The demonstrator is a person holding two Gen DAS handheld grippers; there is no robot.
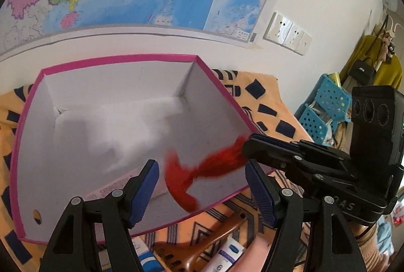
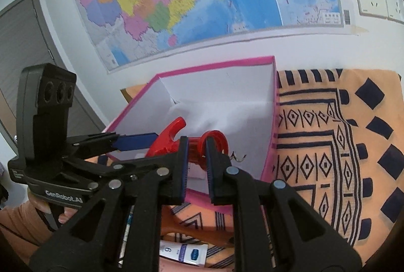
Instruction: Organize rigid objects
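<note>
The red plastic tool (image 2: 174, 140) hangs over the pink-rimmed box (image 2: 270, 135), pinched in the right gripper (image 2: 197, 165) and not yet released. The left gripper (image 1: 202, 193) stands open, empty. A wooden comb (image 1: 199, 246) and tubes (image 2: 184, 253) wait nearer.

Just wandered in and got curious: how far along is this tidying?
Early, it seems. The pink-rimmed box looks almost bare inside. The right tool grips a red plastic piece over the box; the left tool is open. A brown hanger and white tube still lie outside on the cloth.
</note>
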